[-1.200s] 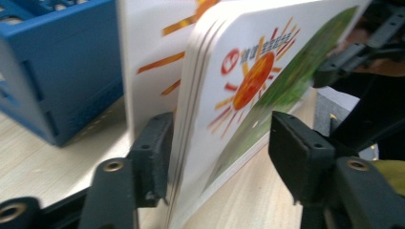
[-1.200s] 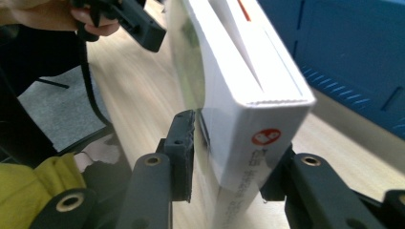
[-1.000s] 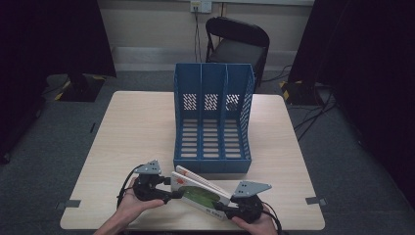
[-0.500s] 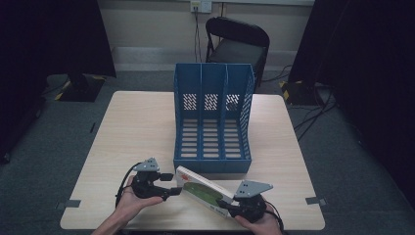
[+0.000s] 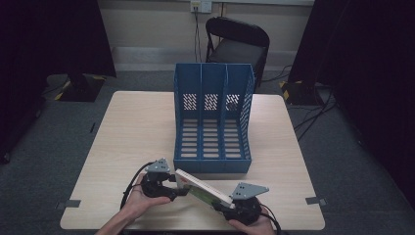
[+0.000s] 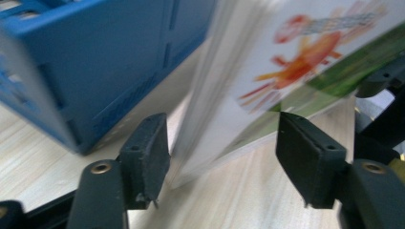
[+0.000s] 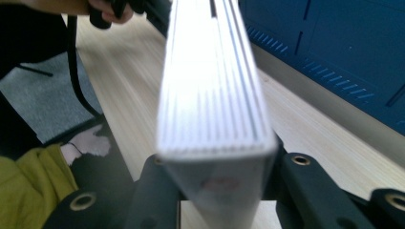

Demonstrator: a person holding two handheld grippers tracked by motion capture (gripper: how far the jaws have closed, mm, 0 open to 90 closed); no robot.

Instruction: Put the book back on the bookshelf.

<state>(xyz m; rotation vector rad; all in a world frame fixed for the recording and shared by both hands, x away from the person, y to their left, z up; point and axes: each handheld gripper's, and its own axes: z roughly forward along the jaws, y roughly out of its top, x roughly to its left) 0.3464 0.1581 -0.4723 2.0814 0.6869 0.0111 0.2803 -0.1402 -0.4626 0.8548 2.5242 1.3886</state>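
While the right gripper (image 5: 226, 201) is clenched on the near end of the book (image 5: 203, 187), a glossy picture book held on edge just above the wooden table (image 5: 137, 127), its stacked white pages look stiff enough to carry from one end, though the smooth cover may slip. Its far corner sits between the jaws of the left gripper (image 6: 222, 143), which have just been closing and stand released, the pads not pressing. Beyond stands the blue plastic file rack (image 5: 213, 117), rigid, perforated, with three slots.

thick white book (image 5: 203, 188), tilted, lifted off table
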